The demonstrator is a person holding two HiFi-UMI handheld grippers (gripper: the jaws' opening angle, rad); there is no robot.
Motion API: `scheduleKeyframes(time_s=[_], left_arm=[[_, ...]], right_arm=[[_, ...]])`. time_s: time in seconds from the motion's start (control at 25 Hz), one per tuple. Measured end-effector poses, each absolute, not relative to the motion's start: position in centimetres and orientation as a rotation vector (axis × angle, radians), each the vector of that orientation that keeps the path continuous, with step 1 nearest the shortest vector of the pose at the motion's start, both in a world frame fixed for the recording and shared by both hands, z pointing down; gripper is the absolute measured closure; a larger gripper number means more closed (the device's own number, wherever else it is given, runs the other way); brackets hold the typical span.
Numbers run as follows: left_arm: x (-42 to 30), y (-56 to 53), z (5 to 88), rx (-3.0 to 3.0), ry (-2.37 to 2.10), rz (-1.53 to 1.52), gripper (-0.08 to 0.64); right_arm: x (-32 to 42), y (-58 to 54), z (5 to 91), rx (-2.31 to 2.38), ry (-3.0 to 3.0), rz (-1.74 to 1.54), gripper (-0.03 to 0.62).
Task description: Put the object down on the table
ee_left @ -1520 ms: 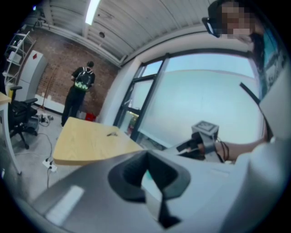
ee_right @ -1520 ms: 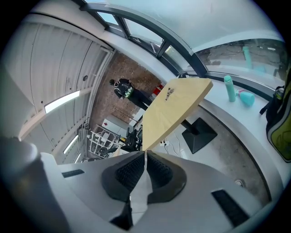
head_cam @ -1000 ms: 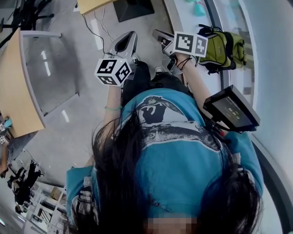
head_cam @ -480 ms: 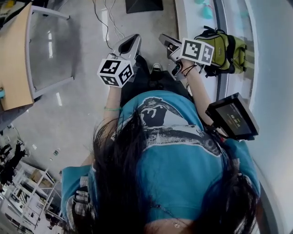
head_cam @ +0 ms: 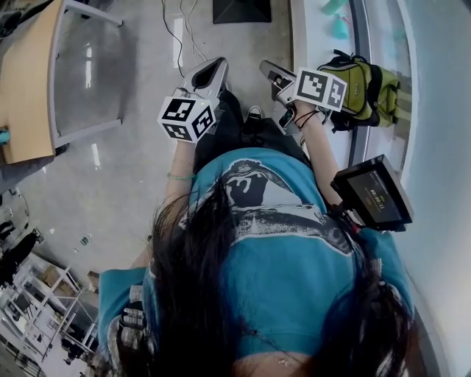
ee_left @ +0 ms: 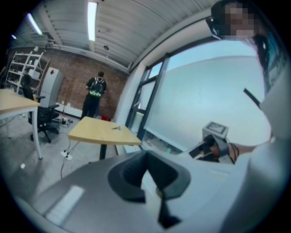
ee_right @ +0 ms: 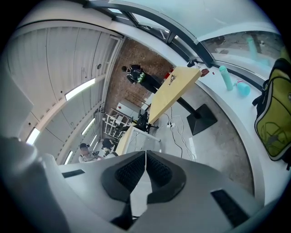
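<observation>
No loose object shows in either gripper. In the head view my left gripper (head_cam: pixel 213 69) is held out in front of a person's body above the grey floor, its marker cube (head_cam: pixel 186 118) near the wrist. Its jaws meet with nothing between them (ee_left: pixel 145 157). My right gripper (head_cam: pixel 266 70) is beside it, a little to the right, close to the white ledge (head_cam: pixel 313 44). Its jaws are closing the last bit, pads touching and empty (ee_right: pixel 145 154). A wooden table (head_cam: pixel 29 81) stands far left.
A yellow-green backpack (head_cam: pixel 360 77) lies on the ledge right of the right gripper, with teal bottles (head_cam: pixel 335 26) beyond. A black screen device (head_cam: pixel 372 195) hangs by the right arm. Cables (head_cam: pixel 176 29) and a black table base (head_cam: pixel 241 10) lie ahead. A person (ee_left: pixel 95 93) stands far off.
The head view has swung, so the wooden table slid toward the upper left. Both grippers stay held out side by side in front of the body, still empty.
</observation>
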State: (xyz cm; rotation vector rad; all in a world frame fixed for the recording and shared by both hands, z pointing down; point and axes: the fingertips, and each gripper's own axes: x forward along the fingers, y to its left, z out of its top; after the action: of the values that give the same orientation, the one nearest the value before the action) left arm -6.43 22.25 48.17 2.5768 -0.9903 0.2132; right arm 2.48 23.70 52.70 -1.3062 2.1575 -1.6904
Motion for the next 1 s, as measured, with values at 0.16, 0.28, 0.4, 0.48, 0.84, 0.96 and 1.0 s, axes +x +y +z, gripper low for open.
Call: scheduleKeyframes(time_s=[0.16, 0.28, 0.4, 0.48, 0.84, 0.96, 1.0], left_arm=[[-6.53, 22.13, 47.84, 2.588, -0.993, 0.219, 0.558], [-6.46, 22.00, 47.68, 2.595, -0.993, 0.218, 0.558], [-6.36, 21.89, 47.60, 2.601, -0.988, 0.218, 0.558], [-6.29, 21.86, 47.55, 2.604, -0.982, 0.218, 0.558], [-6.29, 22.03, 47.77, 2.597, -0.972, 0.230, 0.558], [-6.46, 21.98, 47.79, 2.592, -0.975, 0.232, 0.557], [-6.52, 21.95, 47.79, 2.591, -0.975, 0.233, 0.557]], right_arm=[[1.98, 23.77, 52.53, -1.290, 2.180, -1.691, 0.574], [1.93, 23.73, 52.47, -1.284, 2.185, -1.691, 0.574], [2.08, 23.64, 52.42, -1.287, 2.184, -1.688, 0.574], [2.18, 23.62, 52.47, -1.291, 2.179, -1.692, 0.574], [2.33, 23.77, 52.72, -1.300, 2.161, -1.713, 0.574], [2.17, 23.81, 52.76, -1.297, 2.160, -1.722, 0.574], [2.11, 23.82, 52.78, -1.296, 2.160, -1.725, 0.574]])
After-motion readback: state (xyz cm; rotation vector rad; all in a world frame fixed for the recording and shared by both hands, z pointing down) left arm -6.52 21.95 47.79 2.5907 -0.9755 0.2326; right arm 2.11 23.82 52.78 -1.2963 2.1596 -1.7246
